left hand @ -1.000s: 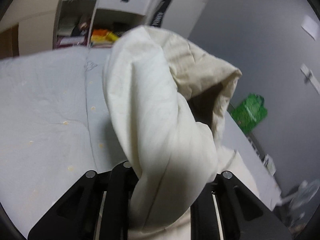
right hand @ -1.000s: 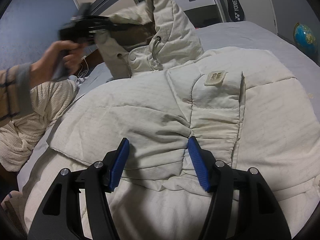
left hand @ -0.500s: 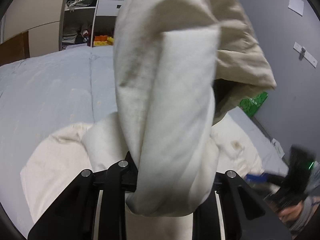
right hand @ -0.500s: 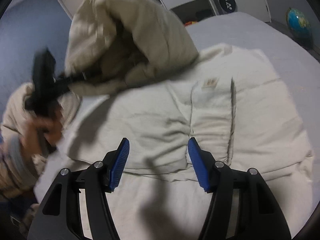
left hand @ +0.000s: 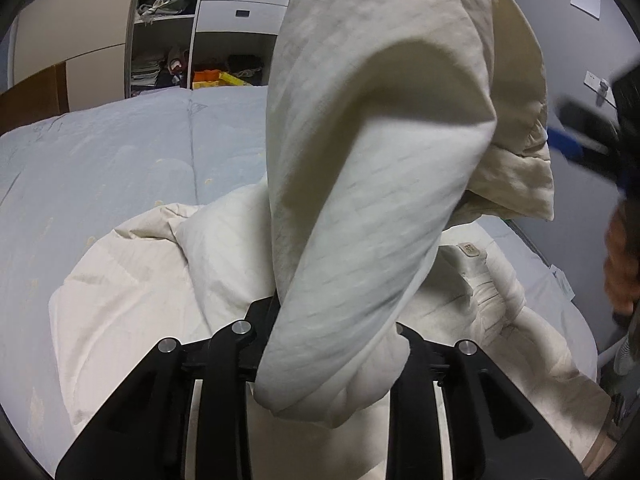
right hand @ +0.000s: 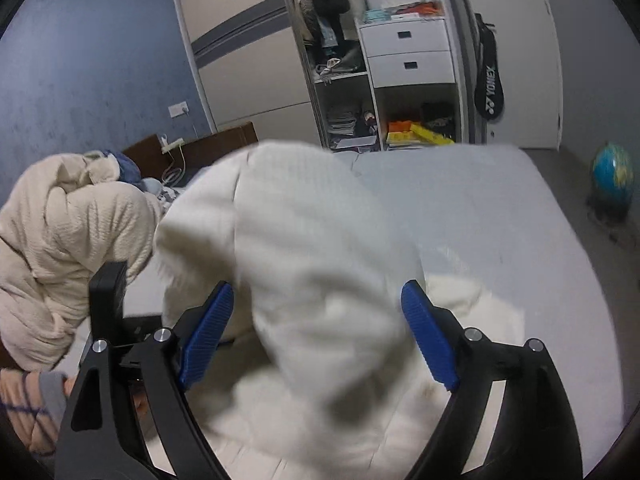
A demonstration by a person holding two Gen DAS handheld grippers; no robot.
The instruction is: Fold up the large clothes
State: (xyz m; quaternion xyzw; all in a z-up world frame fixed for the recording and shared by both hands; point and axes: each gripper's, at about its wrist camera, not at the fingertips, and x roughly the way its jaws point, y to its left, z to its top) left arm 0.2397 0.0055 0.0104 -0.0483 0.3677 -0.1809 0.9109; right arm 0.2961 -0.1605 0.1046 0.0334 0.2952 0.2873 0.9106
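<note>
Two fingers (left hand: 256, 344) seemingly pinching jacket (left hand: 360, 184)

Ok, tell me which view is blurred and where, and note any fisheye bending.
Right wrist view: the lifted cream jacket is smeared by motion blur, while the wardrobe drawers stay sharp. Left wrist view: mostly crisp, only the right tool at the edge is streaked. Both views bow the bed edges and darken at the corners.

The raised cream jacket (left hand: 360, 160) blocked the middle; bare bedsheet (left hand: 120, 160) lay open left, a bunched blanket (right hand: 68, 240) beyond
</note>
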